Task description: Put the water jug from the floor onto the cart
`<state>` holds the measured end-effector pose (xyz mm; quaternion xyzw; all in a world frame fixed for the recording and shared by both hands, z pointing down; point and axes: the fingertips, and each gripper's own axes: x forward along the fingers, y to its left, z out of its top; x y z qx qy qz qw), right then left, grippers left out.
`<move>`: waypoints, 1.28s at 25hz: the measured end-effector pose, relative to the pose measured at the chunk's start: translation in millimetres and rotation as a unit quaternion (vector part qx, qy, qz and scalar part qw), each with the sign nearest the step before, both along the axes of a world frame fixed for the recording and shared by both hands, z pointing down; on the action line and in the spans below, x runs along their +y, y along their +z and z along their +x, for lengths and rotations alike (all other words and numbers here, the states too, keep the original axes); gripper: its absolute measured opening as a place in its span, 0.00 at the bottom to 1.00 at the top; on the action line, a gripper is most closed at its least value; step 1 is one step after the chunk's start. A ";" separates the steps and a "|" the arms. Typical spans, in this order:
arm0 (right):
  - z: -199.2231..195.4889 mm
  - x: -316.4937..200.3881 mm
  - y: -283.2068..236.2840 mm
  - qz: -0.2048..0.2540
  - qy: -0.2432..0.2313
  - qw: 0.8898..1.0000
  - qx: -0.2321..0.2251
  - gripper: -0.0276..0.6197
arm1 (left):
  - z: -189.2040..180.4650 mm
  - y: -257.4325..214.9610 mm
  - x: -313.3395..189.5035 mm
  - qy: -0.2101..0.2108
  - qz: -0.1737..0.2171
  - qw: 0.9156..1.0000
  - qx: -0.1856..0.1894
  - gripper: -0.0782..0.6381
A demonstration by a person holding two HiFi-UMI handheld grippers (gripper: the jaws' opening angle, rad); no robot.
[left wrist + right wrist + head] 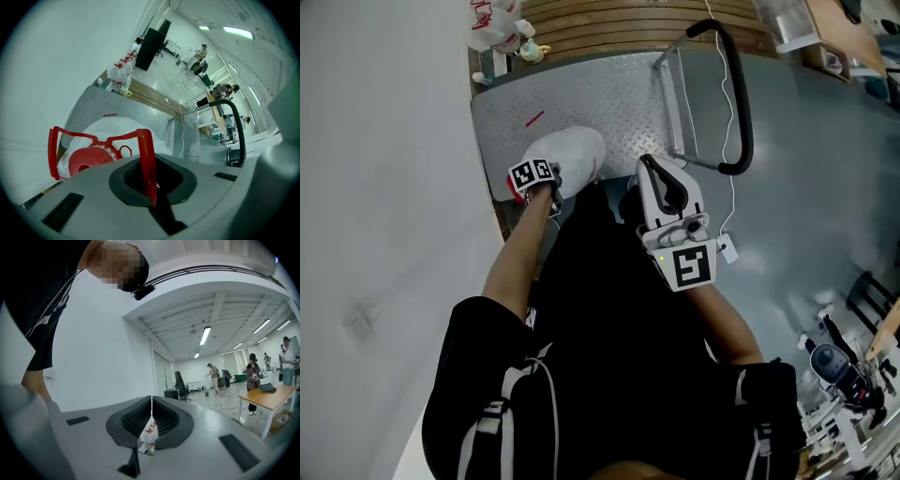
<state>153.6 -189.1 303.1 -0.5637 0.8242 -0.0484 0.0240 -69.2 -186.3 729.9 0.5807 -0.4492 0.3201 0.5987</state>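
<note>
- The left hand-held gripper (151, 187) is clamped on the thin red handle (146, 154) of the water jug (572, 155), its jaws pinched together on the plastic strap so the jug can be carried by that 1 point.
- The jug, white with a red cap (86, 159), sits over the near edge of the cart (581, 94), above its ribbed metal deck. Whether its base already rests on the deck cannot be told.
- The gripper points steeply down, probably so the jug hangs below it and can be lowered flat.
- The right hand-held gripper (654, 169) has its jaws together on nothing and is held level beside the cart's black push bar (741, 103), out of the jug's way.
- More jugs (497, 28) stand beyond the cart's far corner.
- Judged stage: almost finished; setting down and letting go remain.
</note>
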 end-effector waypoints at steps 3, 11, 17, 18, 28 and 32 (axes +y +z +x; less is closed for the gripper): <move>-2.9 -1.6 8.0 -0.011 0.023 1.000 0.008 0.07 | 3.6 6.3 -19.0 0.018 0.000 1.000 0.005 0.14; -1.7 -11.9 8.3 -0.011 0.063 0.998 0.029 0.07 | 7.3 22.2 -55.9 0.042 0.003 0.999 0.011 0.14; 0.0 -14.3 12.9 -0.024 0.081 0.996 0.039 0.07 | 31.4 24.4 -83.6 0.044 0.003 0.998 0.036 0.13; -0.5 -15.0 13.1 -0.025 0.082 0.996 0.040 0.07 | 36.2 24.8 -84.6 0.047 0.000 0.998 0.042 0.13; -6.0 -28.0 17.8 -0.034 0.081 0.995 0.047 0.07 | 69.3 30.9 -76.1 0.074 -0.020 0.993 0.090 0.13; 0.1 -31.3 16.7 -0.036 0.084 0.995 0.050 0.07 | 80.0 32.5 -80.0 0.091 -0.011 0.992 0.082 0.14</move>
